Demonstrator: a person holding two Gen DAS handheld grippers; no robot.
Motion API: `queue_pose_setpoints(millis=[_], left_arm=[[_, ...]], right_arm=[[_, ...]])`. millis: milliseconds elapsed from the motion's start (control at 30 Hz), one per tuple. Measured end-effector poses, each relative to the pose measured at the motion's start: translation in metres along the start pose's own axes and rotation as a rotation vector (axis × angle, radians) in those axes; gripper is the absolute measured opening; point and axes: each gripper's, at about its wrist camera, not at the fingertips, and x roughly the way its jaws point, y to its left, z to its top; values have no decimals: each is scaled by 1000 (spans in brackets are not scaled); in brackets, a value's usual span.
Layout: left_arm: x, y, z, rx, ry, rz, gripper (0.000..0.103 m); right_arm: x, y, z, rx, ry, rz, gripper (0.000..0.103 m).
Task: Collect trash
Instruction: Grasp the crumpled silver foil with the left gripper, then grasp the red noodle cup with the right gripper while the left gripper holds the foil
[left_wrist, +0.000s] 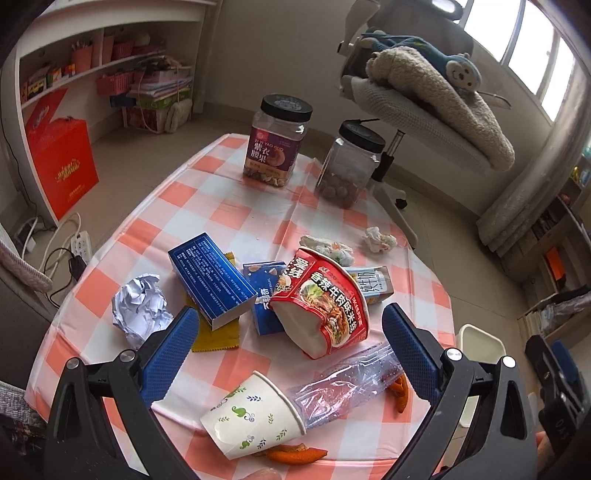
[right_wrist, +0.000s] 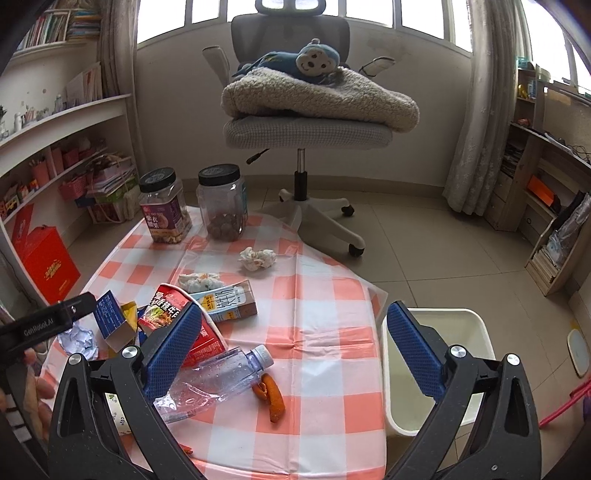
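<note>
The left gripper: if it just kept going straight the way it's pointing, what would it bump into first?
Most likely the red noodle cup lying on its side, which sits about midway between the open left gripper's fingers. The crushed plastic bottle lies nearer but lower, so it might catch first; depth is hard to judge.

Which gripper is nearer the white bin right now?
Right. The right gripper hovers by the table edge beside the white bin; the left gripper sits over the trash pile, farther from it.

Trash (left_wrist: 317, 295) on table (right_wrist: 317, 332); bin (right_wrist: 476, 325) right of table.
</note>
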Motion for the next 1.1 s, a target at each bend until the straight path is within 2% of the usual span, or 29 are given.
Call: queue_pose_setpoints(millis=[67, 167, 233, 367, 467, 500, 633, 700, 767, 833, 967, 1100], left_arm=[[7, 14, 16, -5, 55, 40, 96], [11, 30, 31, 98, 96, 240, 96], [19, 47, 32, 166, 156, 316, 96], [44, 94, 22, 122, 230, 348, 96], [62, 110, 12, 143, 258, 399, 95], [66, 112, 10, 154, 273, 403, 94], [81, 120, 5, 160, 347, 397, 75], [87, 123, 3, 152, 369, 393, 62], [90, 127, 2, 161, 362, 399, 40], [86, 129, 5, 164, 344, 379, 31], [72, 134, 16, 129, 299, 333, 16], [51, 130, 28, 97, 240, 257, 16]], right_arm=[[9, 5, 6, -22, 19, 13, 96], [23, 16, 10, -72, 30, 21, 96], [35, 23, 8, -106, 32, 27, 96], [64, 28, -4, -125, 59, 95, 96], [85, 36, -6, -138, 116, 177, 96], [89, 40, -5, -152, 118, 204, 96], [108, 57, -5, -220, 140, 255, 96], [119, 65, -6, -231, 165, 287, 96], [131, 73, -8, -246, 199, 317, 96], [139, 82, -11, -262, 219, 336, 96], [151, 100, -14, -314, 252, 392, 96], [162, 118, -17, -353, 280, 429, 96]])
